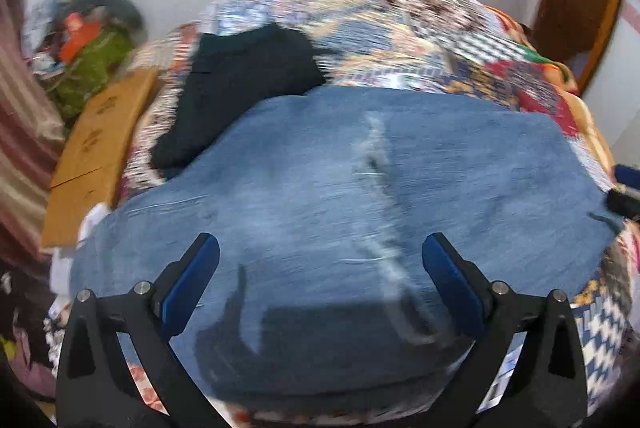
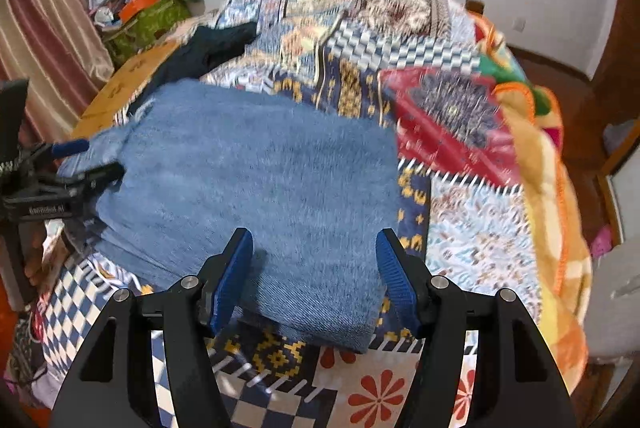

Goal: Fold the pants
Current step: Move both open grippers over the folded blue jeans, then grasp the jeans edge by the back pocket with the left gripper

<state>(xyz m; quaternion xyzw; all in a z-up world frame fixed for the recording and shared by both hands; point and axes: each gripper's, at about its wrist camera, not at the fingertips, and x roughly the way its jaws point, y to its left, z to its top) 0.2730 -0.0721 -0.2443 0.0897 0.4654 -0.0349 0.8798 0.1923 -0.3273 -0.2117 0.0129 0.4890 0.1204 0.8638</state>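
Blue denim pants [image 1: 340, 196] lie folded flat on a patchwork bedspread [image 1: 400, 28]; they also show in the right wrist view [image 2: 256, 172]. My left gripper [image 1: 320, 268] is open and empty just above the near part of the pants. It also shows at the left edge of the right wrist view [image 2: 94, 158]. My right gripper [image 2: 316, 268] is open and empty over the near right corner of the pants. Its fingertips [image 1: 624, 188] peek in at the right edge of the left wrist view. Both views are motion-blurred.
A dark garment [image 1: 244, 84] lies on the bedspread behind the pants, also in the right wrist view [image 2: 216, 44]. A cardboard box [image 1: 100, 148] stands left of the bed. A pile of clutter [image 1: 92, 40] sits by the wall. An orange blanket [image 2: 552, 188] drapes the bed's right side.
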